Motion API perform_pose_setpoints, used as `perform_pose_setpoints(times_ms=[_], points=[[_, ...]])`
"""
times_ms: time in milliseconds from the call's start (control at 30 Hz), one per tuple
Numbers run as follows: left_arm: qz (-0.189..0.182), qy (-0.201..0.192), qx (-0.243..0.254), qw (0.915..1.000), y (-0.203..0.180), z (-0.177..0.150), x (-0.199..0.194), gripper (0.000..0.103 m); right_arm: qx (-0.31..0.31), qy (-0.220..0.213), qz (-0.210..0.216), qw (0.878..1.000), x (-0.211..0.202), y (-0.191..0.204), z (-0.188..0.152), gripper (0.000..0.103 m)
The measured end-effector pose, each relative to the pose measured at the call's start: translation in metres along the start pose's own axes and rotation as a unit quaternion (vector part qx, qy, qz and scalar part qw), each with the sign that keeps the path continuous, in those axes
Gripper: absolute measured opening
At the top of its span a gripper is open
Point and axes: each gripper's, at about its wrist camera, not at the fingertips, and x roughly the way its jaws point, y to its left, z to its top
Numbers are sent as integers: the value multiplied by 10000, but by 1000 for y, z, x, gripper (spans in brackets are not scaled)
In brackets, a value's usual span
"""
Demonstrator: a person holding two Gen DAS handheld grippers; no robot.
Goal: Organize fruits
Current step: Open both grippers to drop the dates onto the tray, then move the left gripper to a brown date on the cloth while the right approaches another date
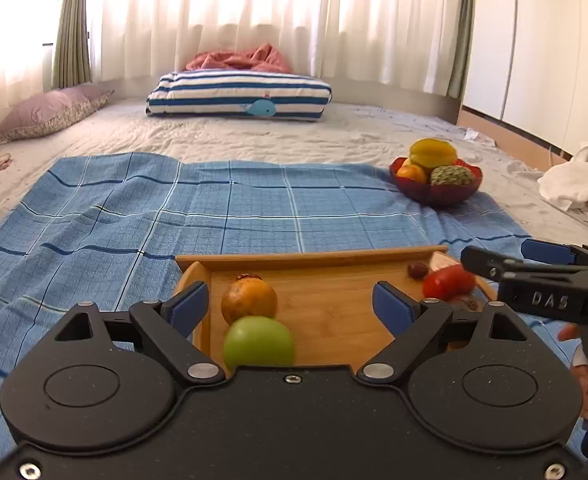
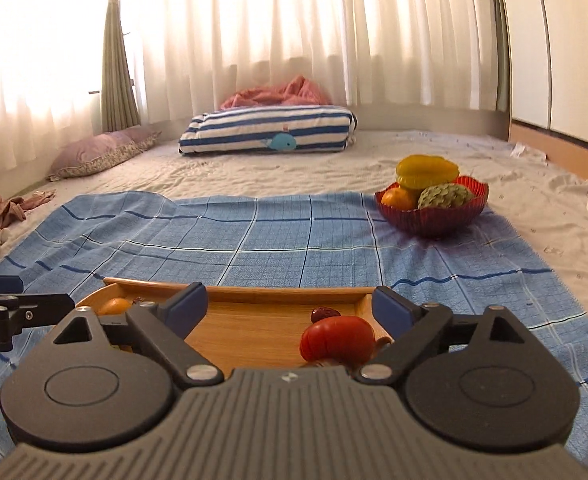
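A wooden tray [image 1: 326,258] lies on a blue checked cloth [image 1: 214,208]. It holds a green apple [image 1: 259,342], an orange-brown pomegranate [image 1: 249,299], a red tomato [image 1: 448,282] and a dark date [image 1: 418,270]. My left gripper [image 1: 290,306] is open above the tray, with the apple and pomegranate between its fingers. My right gripper [image 2: 290,306] is open over the tray [image 2: 286,294], the tomato [image 2: 336,338] and date [image 2: 325,314] just ahead of it. A red bowl [image 1: 436,192] at the far right holds a starfruit [image 1: 432,154], an orange [image 1: 412,173] and a custard apple [image 1: 452,175].
The cloth covers part of a bed. A striped folded quilt [image 1: 240,96] with a pink blanket [image 1: 240,60] sits at the back, a purple pillow [image 1: 52,112] at the left. White cloth [image 1: 572,180] lies at the right edge. The bowl also shows in the right wrist view [image 2: 434,214].
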Motion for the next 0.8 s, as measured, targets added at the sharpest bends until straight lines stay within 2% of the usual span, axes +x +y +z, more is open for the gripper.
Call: perform_pose_setpoints(times_ms=[267,433,567,800], points=[[-37,-262,175,9995,-23,-32,-37,94,-305,-460,-134,9984,-46,6,-29,103],[-60,-514,427,9977,-38,-57,-54,103,-477,-645,-301,9963,-67,9,-56,103],[-80,-440,563,9974,-48,-73,-58,103,-543,-677,-464,9951,-76,8,-79,103],[94,-405,542,9977,-57,-94,-68,103,-503,-636,-467,9956,-88,5,-109,103]])
